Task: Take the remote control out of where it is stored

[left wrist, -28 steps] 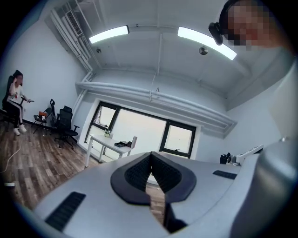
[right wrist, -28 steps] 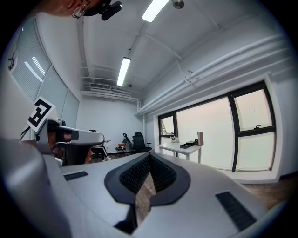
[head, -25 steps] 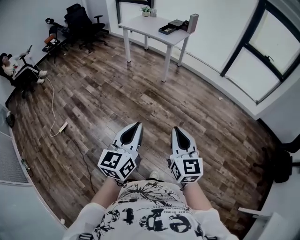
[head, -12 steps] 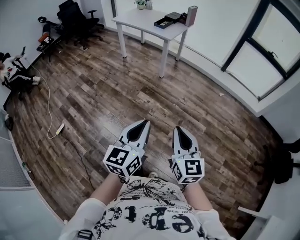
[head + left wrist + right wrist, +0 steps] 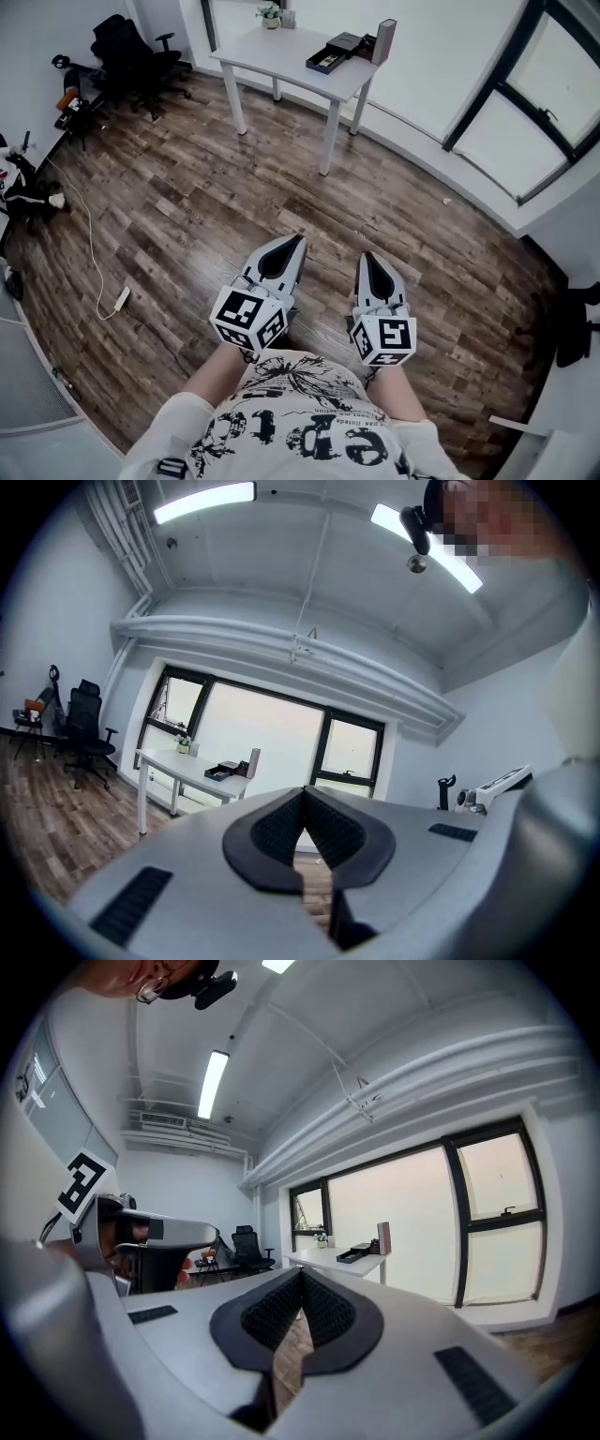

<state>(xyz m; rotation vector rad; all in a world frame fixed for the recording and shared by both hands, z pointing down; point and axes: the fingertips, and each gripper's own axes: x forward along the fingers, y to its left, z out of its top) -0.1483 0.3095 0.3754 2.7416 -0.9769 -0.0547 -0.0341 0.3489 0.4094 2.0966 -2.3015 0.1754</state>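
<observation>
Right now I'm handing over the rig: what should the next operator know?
Left hand-held gripper: jaws shut, nothing between them, held low in front of the person's body.
Right hand-held gripper: jaws shut, empty, beside the left one.
Job's things: no remote control can be made out. The white table across the wooden floor carries a black tray, a tall box and a small plant. The tray's contents are too small to tell.
Done: nothing; no storage place touched.
Left: walk to the table, probably check the tray, find the remote control, take it out.
</observation>
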